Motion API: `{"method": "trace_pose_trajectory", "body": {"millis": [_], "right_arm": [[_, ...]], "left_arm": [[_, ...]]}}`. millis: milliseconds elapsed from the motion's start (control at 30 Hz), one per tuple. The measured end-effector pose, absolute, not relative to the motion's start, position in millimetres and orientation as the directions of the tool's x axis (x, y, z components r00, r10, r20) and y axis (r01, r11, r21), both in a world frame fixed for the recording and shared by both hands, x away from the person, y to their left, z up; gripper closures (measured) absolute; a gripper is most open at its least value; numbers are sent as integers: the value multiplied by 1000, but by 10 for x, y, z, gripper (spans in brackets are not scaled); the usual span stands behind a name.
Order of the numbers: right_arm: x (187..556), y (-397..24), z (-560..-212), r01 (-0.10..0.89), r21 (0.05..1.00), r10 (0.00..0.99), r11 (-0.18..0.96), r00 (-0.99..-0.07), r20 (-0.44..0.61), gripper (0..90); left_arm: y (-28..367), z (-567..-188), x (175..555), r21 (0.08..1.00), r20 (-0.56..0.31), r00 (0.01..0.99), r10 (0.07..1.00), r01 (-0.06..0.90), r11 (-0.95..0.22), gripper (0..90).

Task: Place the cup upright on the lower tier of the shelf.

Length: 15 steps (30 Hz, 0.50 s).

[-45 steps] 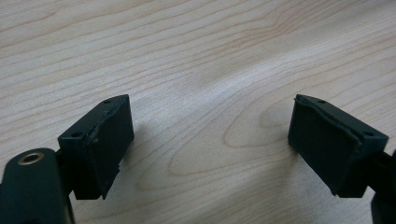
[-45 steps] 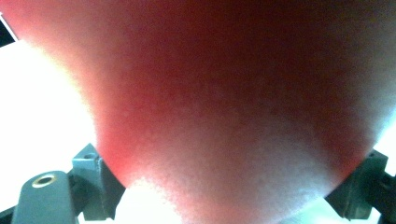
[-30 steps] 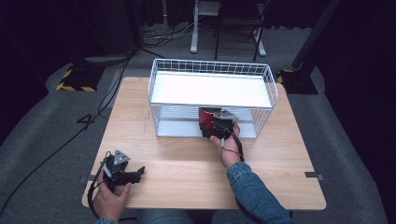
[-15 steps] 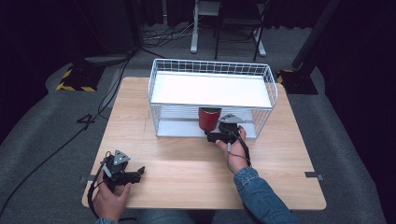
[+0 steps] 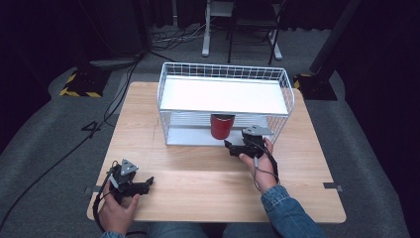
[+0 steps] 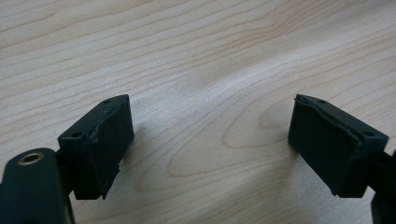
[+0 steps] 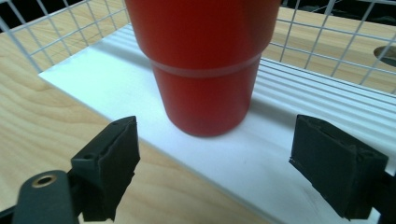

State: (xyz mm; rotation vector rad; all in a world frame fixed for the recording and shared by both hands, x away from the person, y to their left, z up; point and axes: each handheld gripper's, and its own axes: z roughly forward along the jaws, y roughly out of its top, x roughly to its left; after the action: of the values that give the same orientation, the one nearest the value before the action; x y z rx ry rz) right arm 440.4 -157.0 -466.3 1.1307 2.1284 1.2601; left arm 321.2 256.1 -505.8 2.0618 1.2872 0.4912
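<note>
A red cup (image 5: 221,126) (image 7: 203,60) stands upright on the lower white shelf (image 5: 190,135) (image 7: 116,84) of a white wire rack (image 5: 224,72). My right gripper (image 5: 229,147) (image 7: 215,163) is open just in front of the cup, its jaws apart and clear of it, pointing left toward the cup. Over bare wood near the table's front left edge my left gripper (image 5: 148,182) (image 6: 210,149) is open with nothing between its jaws.
The rack has a white upper shelf (image 5: 223,95) above the cup and wire sides. It sits at the back of the wooden table (image 5: 198,188). Beyond the table are dark floor, cables and a stand's legs (image 5: 240,39).
The right gripper let go of the red cup on the lower shelf and drew back toward the person and to the right. The left gripper stayed in place.
</note>
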Motion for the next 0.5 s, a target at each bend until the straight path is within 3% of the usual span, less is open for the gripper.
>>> {"method": "trace_pose_trajectory", "body": {"millis": [500], "right_arm": [[4113, -1999, -4398, 412, 876, 798, 249, -600, 56, 157]], "left_arm": [[2560, -5059, 3211, 695, -25, 447, 894, 651, -306, 145]]}}
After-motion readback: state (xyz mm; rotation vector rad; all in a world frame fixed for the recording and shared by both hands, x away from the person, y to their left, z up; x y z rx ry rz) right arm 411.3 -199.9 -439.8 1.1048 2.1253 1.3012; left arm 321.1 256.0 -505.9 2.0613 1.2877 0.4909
